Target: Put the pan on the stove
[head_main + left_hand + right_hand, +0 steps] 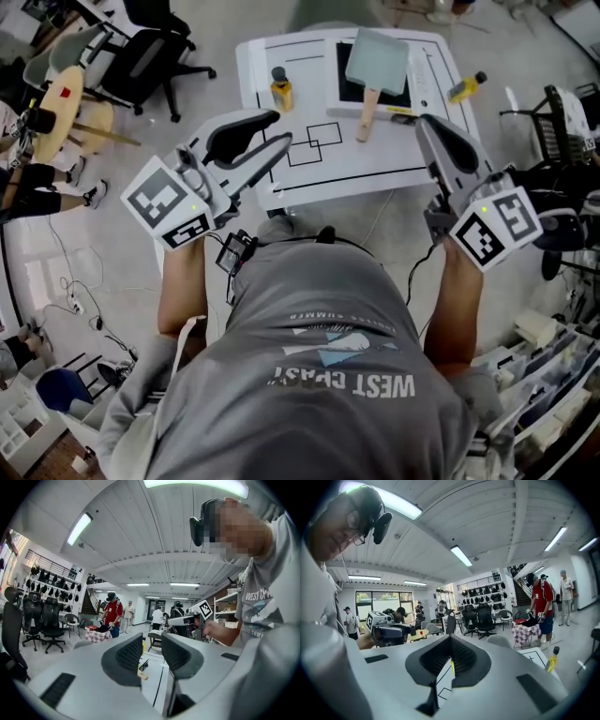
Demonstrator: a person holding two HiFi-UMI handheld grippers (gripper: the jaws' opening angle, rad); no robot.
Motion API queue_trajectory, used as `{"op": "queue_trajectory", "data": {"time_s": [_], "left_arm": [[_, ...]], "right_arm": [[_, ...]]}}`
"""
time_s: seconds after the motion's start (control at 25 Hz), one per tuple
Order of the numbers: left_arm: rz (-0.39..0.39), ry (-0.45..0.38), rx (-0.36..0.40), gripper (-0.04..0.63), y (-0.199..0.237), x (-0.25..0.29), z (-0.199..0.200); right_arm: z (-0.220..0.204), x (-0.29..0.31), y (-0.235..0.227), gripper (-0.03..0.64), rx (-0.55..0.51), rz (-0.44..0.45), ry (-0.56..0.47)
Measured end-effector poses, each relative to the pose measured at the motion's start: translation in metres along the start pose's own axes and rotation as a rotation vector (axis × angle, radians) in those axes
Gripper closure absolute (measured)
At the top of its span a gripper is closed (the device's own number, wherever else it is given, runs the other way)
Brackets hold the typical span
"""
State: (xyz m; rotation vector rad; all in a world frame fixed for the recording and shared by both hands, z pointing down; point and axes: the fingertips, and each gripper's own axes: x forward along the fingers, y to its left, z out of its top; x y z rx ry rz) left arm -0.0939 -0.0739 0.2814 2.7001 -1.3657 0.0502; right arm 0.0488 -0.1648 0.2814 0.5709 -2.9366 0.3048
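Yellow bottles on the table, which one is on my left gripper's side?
The left bottle, standing left of the pan in the head view; the other bottle is beyond the pan, at the table's right edge.

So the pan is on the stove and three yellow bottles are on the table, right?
No, only two: a left yellow bottle and a right yellow bottle, flanking the stove. The pan is on the stove, as the head view shows.
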Motion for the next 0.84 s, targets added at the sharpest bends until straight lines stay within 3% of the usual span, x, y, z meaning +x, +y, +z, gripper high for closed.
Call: {"op": "queue_trajectory", "data": {"time_s": [0.84], "left_arm": [[-0.015, 0.035, -0.039, 0.476, 0.0, 0.033, -0.013]], "right_arm": [[-0.007, -0.014, -0.033, 0.609, 0.044, -0.025, 0.015]]}}
